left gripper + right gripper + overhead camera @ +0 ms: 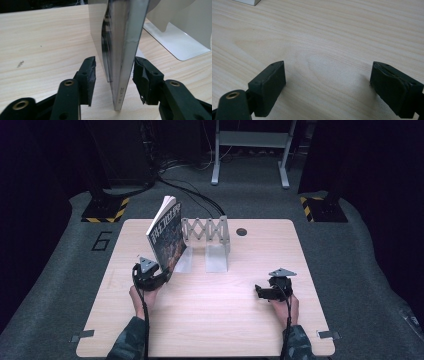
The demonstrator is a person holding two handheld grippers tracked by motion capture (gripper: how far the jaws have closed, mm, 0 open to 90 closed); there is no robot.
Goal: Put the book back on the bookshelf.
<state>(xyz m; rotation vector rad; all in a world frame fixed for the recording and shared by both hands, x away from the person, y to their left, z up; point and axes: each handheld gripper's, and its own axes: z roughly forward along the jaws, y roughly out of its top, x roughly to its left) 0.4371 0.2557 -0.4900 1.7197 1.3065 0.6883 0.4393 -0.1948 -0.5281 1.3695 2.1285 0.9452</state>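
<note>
While the book point(165, 232) stands tilted, the left hand-held gripper point(113, 80) straddles its spine.

Wood table point(210, 320) w/ round hole point(242, 232); floor marked "6" point(101, 241), hazard-striped stand bases point(102, 210).

Surface: we see a pale wooden table point(210, 320) with rounded corners, standing on grey carpet.
Far edge: we note a small dark round hole point(242, 231) in the top.
On it, left of middle: a book point(165, 236) stands on its lower edge, tilted.
Beside the book: we find a grey expanding book rack point(207, 240), its flat feet resting on the wood.
</note>
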